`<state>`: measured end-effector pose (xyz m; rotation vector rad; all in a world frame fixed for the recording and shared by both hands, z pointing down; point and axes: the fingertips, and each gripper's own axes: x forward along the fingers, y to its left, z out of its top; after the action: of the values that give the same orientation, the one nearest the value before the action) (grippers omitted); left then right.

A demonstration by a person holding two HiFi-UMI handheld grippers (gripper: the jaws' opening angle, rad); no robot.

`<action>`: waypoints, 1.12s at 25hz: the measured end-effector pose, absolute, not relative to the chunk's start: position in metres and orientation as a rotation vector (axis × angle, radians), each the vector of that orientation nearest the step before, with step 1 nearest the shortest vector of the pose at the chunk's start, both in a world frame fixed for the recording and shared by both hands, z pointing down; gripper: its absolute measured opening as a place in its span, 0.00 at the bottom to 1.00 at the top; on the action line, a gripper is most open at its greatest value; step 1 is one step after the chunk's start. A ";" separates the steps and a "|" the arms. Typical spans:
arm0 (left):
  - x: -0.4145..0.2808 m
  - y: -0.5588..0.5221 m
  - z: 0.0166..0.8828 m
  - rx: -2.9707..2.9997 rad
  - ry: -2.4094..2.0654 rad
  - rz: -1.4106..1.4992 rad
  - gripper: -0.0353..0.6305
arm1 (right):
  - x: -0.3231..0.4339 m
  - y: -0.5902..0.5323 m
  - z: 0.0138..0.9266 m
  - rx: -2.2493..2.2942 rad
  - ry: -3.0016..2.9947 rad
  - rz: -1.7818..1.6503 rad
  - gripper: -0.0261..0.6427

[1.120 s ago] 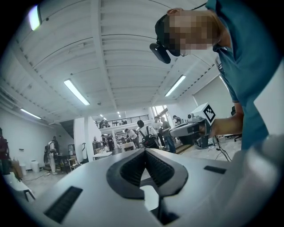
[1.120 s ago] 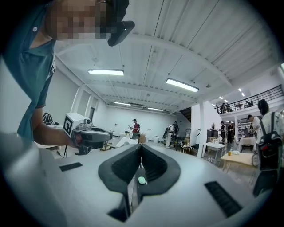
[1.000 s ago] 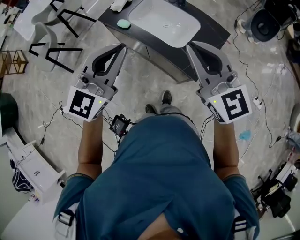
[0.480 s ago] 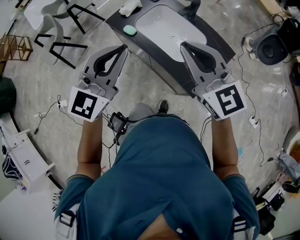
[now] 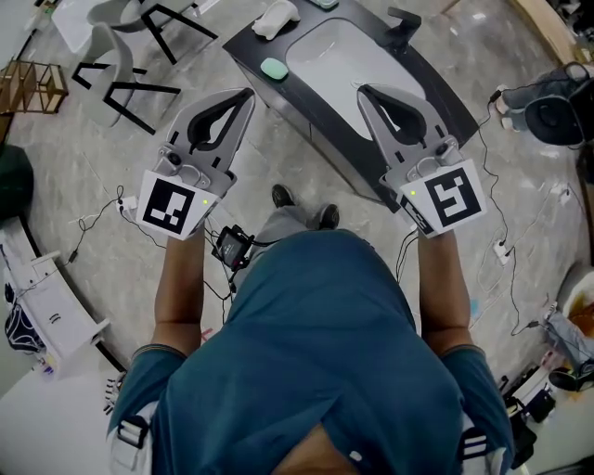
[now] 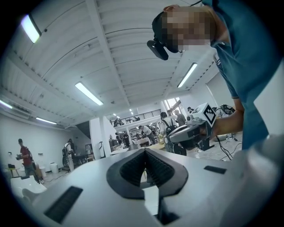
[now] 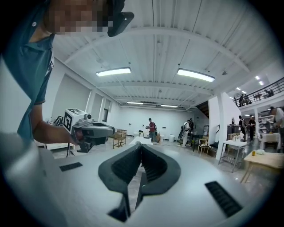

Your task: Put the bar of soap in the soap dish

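A pale green bar of soap (image 5: 272, 68) lies on the left end of the dark sink counter (image 5: 306, 107), beside the white basin (image 5: 357, 70). A white lumpy object (image 5: 277, 17), possibly the soap dish, sits farther back on that counter. My left gripper (image 5: 246, 93) is held level just short of the counter's near edge, jaws shut and empty (image 6: 144, 150). My right gripper (image 5: 364, 91) hovers over the counter's front edge near the basin, also shut with nothing in it (image 7: 141, 144). Each gripper view shows the other gripper, but no soap.
A black faucet (image 5: 406, 23) stands behind the basin. Chairs (image 5: 111, 46) and a wooden rack (image 5: 28, 88) stand on the marble floor at the left. Cables (image 5: 506, 250) trail at the right, with a white box (image 5: 46, 311) at the lower left. People stand far off in the hall.
The sink counter and soap have drawn nearer and slid right in the head view as the person walked towards them. Both grippers stayed shut and went forward with the person.
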<state>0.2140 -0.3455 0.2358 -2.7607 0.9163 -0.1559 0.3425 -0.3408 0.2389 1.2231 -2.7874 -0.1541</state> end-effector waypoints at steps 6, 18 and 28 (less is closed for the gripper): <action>0.185 -0.386 0.237 -2.784 0.896 -0.157 0.06 | 0.315 -0.381 0.244 1.251 -2.770 -0.124 0.06; 0.134 -0.450 0.251 -2.848 0.826 -0.148 0.06 | 0.259 -0.448 0.266 1.301 -2.721 -0.053 0.06; 0.135 -0.483 0.266 -2.861 0.844 -0.169 0.06 | 0.250 -0.488 0.298 1.242 -2.747 0.042 0.06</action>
<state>0.1351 -0.4833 0.2658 -2.8612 0.8445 -0.1693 0.2503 -0.4875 0.2979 1.2419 -2.7469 0.0417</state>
